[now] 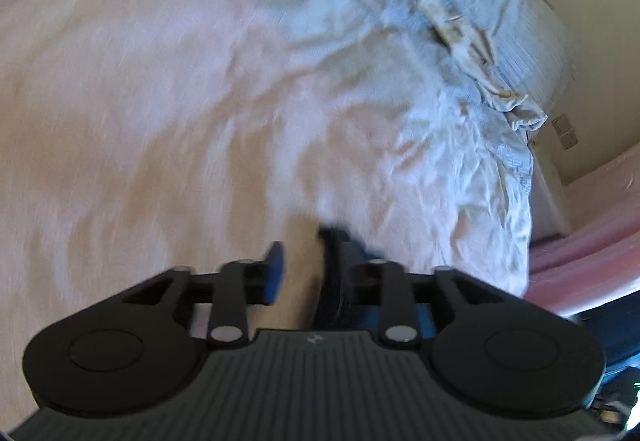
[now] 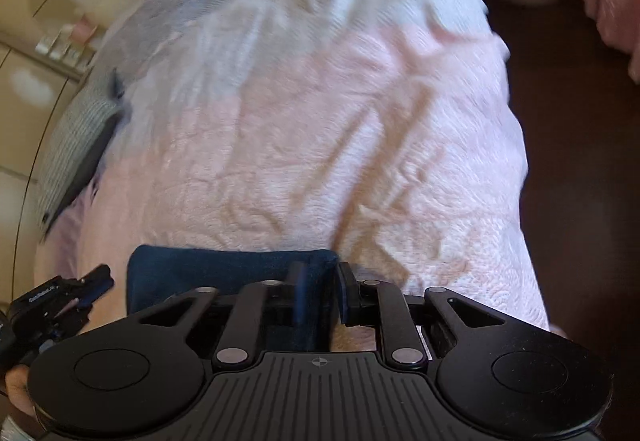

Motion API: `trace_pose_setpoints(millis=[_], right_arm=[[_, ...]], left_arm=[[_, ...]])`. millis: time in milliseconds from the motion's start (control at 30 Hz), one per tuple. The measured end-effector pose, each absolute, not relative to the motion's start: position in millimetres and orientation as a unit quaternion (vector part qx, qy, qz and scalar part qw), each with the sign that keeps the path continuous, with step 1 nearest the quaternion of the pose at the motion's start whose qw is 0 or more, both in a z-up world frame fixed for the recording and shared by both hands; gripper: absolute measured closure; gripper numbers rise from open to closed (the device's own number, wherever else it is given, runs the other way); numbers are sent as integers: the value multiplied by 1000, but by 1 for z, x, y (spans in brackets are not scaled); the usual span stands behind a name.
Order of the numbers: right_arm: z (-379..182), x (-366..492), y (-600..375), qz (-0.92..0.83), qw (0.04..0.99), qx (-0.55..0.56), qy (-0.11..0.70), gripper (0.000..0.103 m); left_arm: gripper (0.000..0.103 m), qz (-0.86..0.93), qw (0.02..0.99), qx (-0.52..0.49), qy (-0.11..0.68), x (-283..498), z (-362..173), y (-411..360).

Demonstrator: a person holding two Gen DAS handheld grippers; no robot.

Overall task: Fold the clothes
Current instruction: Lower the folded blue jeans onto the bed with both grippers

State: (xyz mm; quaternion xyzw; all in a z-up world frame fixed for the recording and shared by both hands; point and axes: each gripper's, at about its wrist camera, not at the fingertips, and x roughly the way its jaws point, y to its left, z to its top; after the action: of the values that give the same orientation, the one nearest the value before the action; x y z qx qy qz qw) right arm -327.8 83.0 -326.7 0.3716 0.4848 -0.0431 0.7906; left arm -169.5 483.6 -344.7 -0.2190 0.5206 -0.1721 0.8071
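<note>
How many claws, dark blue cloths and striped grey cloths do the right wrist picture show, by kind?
Claws: 2, right claw and left claw
Dark blue cloth: 1
Striped grey cloth: 1
Total: 4

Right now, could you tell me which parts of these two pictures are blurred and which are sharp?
Left wrist view: the pink bedspread is smeared by motion, and the left gripper body is sharp, though its fingertips blur. Right wrist view: the right gripper and dark blue garment look fairly crisp, the far bedspread soft. Both bend at the edges.
</note>
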Motion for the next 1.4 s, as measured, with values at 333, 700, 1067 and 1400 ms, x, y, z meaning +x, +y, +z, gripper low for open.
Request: trace_pose_setpoints(millis=[333, 700, 1067, 1400], right_arm=[[-333, -334, 100, -31, 791, 355, 498, 86], [-334, -327, 108, -30, 796, 328, 508, 86], [-331, -315, 124, -12, 821, 230, 522, 84], [-312, -300, 170, 48, 866, 128, 481, 84]], left_arm=[[102, -216, 747, -350, 522, -202, -390, 501], [103, -234, 773, -304, 506, -198, -385, 495], [103, -148, 880, -58, 447, -225, -358, 454], [103, -169, 876, -88, 443, -254, -323, 454]])
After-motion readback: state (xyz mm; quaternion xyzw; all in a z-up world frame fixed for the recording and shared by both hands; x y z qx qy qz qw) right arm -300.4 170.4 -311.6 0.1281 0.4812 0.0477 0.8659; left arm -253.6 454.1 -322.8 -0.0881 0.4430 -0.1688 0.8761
